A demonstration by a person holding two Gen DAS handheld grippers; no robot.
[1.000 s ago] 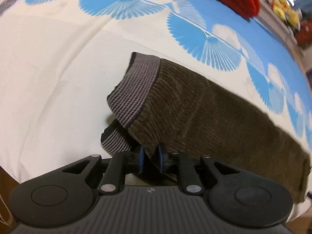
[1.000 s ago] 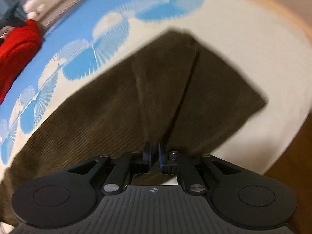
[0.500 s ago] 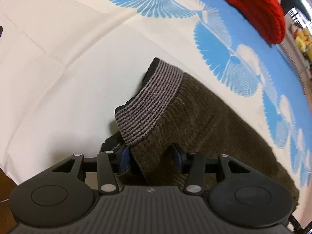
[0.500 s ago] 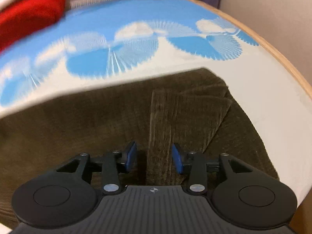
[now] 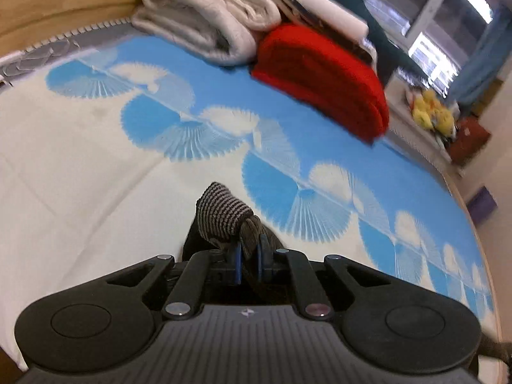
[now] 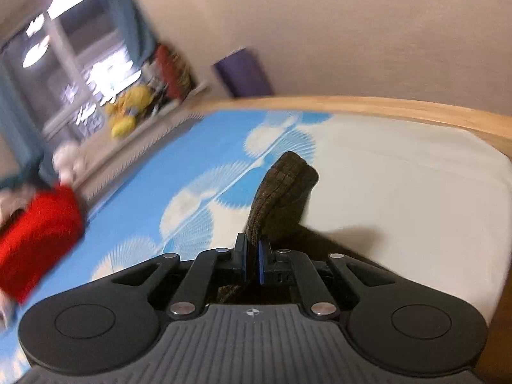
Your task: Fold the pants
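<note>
The pants are dark olive corduroy with a grey striped ribbed cuff. In the left wrist view my left gripper [image 5: 248, 260] is shut on the pants at the striped cuff [image 5: 220, 216], which sticks up above the bed. In the right wrist view my right gripper [image 6: 252, 262] is shut on a bunched fold of the corduroy pants [image 6: 281, 192], lifted off the bed. The rest of the pants hangs below both grippers, mostly hidden.
The bed sheet [image 5: 96, 176] is white with blue fan prints. A folded red blanket [image 5: 323, 80] and a stack of white towels [image 5: 204, 19] lie at the far side. A wooden bed rim [image 6: 384, 105] runs along the right; a wall and window stand beyond.
Both grippers opened around the pants half a second ago, then shut on the fabric and lifted it. Both cameras tilted up, so the room now shows.
</note>
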